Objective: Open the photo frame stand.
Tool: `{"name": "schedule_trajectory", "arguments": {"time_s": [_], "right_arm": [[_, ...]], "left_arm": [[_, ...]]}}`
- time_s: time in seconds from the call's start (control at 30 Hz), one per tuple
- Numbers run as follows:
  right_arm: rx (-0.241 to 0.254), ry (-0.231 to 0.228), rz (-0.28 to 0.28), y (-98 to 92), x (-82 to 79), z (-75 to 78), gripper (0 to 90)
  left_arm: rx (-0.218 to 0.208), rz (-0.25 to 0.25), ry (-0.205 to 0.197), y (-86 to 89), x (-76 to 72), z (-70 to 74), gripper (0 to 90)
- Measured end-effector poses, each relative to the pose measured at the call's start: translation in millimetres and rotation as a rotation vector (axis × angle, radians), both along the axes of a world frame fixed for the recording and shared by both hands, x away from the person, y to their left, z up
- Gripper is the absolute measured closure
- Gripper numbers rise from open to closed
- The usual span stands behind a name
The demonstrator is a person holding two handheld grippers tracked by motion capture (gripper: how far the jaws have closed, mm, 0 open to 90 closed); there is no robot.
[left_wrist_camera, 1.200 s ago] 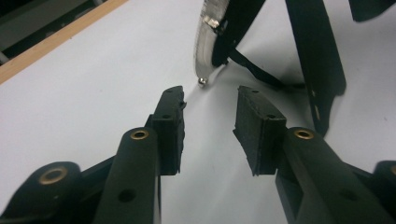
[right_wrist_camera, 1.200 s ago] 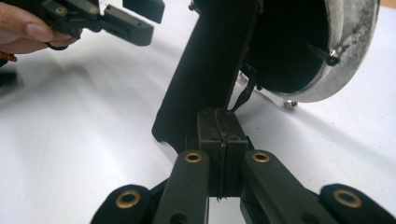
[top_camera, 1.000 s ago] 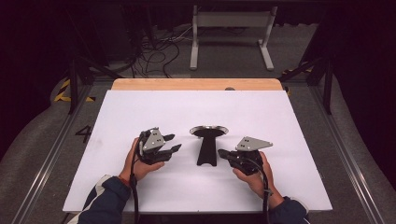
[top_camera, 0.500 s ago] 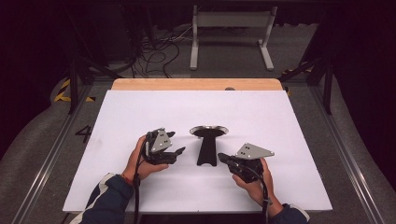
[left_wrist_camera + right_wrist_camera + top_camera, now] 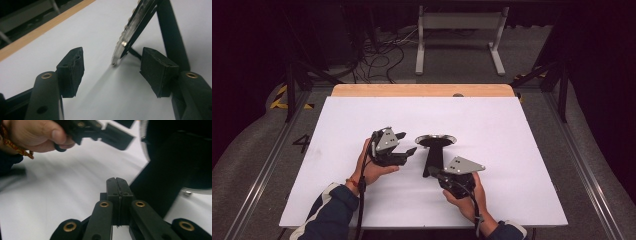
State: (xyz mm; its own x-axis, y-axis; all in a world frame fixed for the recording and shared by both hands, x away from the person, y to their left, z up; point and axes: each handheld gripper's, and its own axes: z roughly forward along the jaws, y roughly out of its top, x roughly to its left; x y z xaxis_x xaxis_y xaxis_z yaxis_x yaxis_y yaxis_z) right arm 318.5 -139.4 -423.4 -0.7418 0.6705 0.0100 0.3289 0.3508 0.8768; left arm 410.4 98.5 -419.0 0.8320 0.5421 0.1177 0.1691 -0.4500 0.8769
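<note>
The black frying pan with a round metal-rimmed bowl and a long flat black handle (image 5: 434, 150) lies upside down near the middle of the white table top (image 5: 512, 150), its bowl toward the far side and its handle running back toward the person.

Left gripper (image 5: 406, 144): held in the left hand (image 5: 373, 167), just left of the pan's bowl, pointing toward it. Its jaws stand apart and have just been opening, with nothing clamped between them. In the left gripper view the two black pads (image 5: 72, 70) are well separated, with bare white table between them. The pan's shiny rim (image 5: 130, 32) rises ahead of the gap, nearer the pad on that view's right, and the handle (image 5: 172, 35) runs behind that pad. Whether that pad touches the rim cannot be told; no pad presses on the pan.

Right gripper (image 5: 431, 171): held in the right hand (image 5: 467, 197), at the near end of the pan's handle. Its jaws are fully together, pad against pad (image 5: 117, 187), with nothing between them. In the right gripper view the dark handle (image 5: 160, 187) lies just beside the closed tips, on that view's right, and the bowl's rim (image 5: 195, 191) shows beyond it. Contact between the tips and the handle cannot be confirmed.
</note>
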Motion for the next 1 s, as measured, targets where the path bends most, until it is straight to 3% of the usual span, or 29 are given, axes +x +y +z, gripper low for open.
{"name": "schedule_trajectory", "arguments": {"time_s": [0.3, 0.5, 0.6, 0.87, 1.0], "right_arm": [[-0.066, -0.008, -0.016, 35.7, -0.9, -21.5, 90.0], [-0.106, -0.038, -0.074, 41.2, 2.7, -27.4, 90.0], [-0.109, -0.03, -0.095, 44.3, 4.9, -28.3, 90.0], [-0.098, 0.021, -0.133, 40.8, 11.6, -36.5, 90.0], [-0.122, 0.008, -0.158, 41.1, 8.9, -36.0, 90.0]], "left_arm": [[0.012, -0.026, 0.052, -24.9, 16.3, -13.2, 44.0], [0.029, -0.051, 0.033, -28.8, 17.9, -16.5, 65.3], [0.057, -0.041, 0.009, -28.6, 14.4, -16.1, 67.6], [0.079, -0.007, -0.006, -27.1, 5.9, -15.5, 70.1], [0.087, -0.001, 0.003, -24.9, 1.9, -14.8, 72.3]]}}
